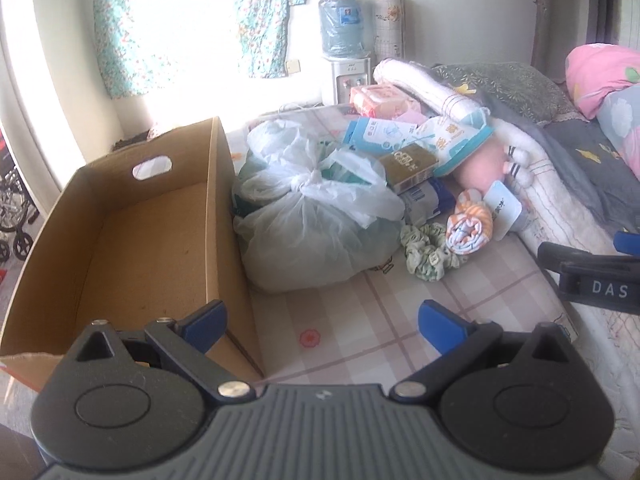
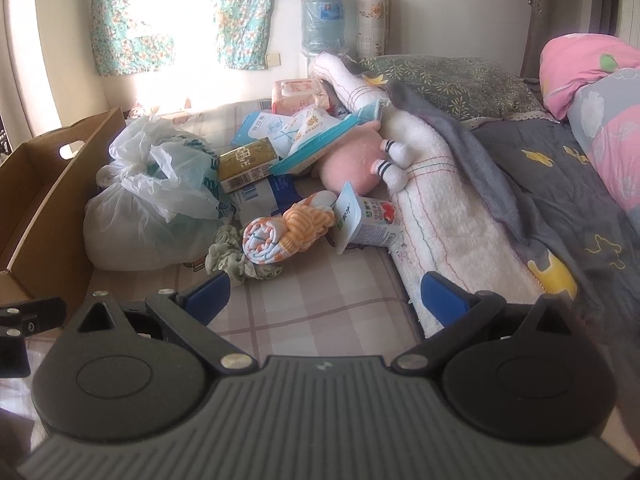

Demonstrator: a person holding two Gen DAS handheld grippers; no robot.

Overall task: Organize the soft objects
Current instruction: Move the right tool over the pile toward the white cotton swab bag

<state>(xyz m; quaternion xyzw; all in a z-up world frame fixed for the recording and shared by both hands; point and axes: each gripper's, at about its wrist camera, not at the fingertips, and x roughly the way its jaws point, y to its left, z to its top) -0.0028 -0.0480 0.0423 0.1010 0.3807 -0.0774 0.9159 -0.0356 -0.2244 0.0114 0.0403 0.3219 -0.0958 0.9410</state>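
I am in a home bedroom. Under me is a bed with a pink-and-beige checked sheet (image 2: 320, 312), a rolled white terry blanket (image 2: 432, 208), a grey quilt with yellow cartoon shapes (image 2: 560, 176) and a green leaf-patterned pillow (image 2: 452, 76). A teal floral curtain (image 1: 264, 20) hangs over the bright window, and a white water dispenser with a blue bottle (image 1: 344, 28) stands against the wall.

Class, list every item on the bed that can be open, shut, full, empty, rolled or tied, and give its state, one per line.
Cardboard box: open-topped, empty.
White plastic bag: full, knotted shut.
Orange striped towel: rolled up.
Yogurt cup: lying on its side, lid on.
Green scrunchie: lying loose, bunched.
Left gripper: open, holding nothing.
Right gripper: open, holding nothing.
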